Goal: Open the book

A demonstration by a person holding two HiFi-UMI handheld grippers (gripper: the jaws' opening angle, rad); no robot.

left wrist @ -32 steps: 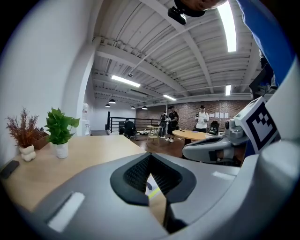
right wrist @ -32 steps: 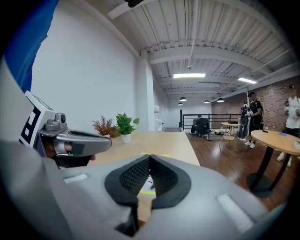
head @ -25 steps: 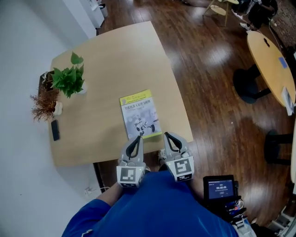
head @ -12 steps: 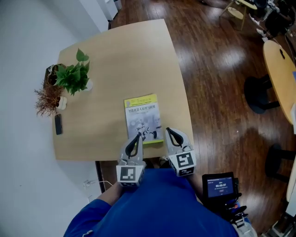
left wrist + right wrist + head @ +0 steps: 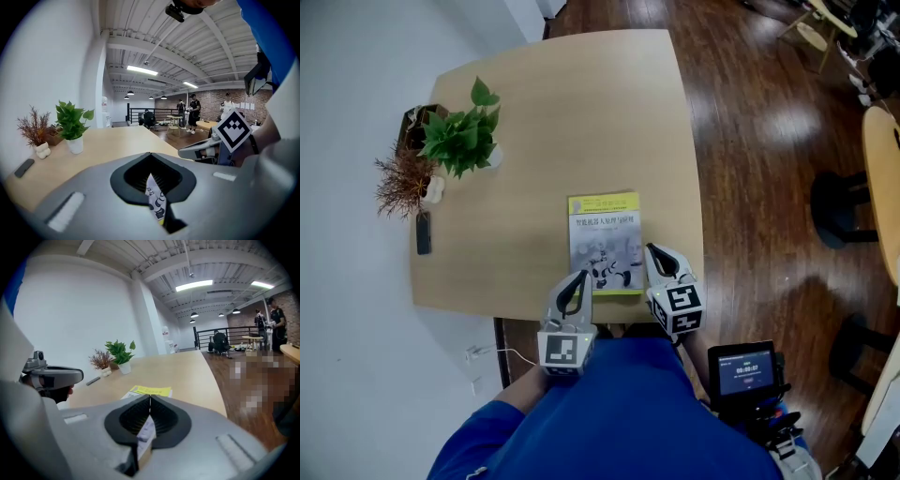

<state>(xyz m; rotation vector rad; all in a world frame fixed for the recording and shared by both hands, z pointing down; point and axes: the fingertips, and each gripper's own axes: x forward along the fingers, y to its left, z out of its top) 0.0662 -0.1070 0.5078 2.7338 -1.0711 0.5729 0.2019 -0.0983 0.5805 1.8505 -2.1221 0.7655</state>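
While the book [image 5: 605,242] lies closed on the tabletop [image 5: 544,112], we log approach: left claw [image 5: 579,277], right claw [image 5: 653,251] shut, empty, near its edge; next, likely, pry cover.

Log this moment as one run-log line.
book: closed, flat on table | left gripper: shut, by book's near-left corner | right gripper: shut, by book's right edge

Closed left claw [image 5: 151,154]; book [image 5: 157,206] just beyond
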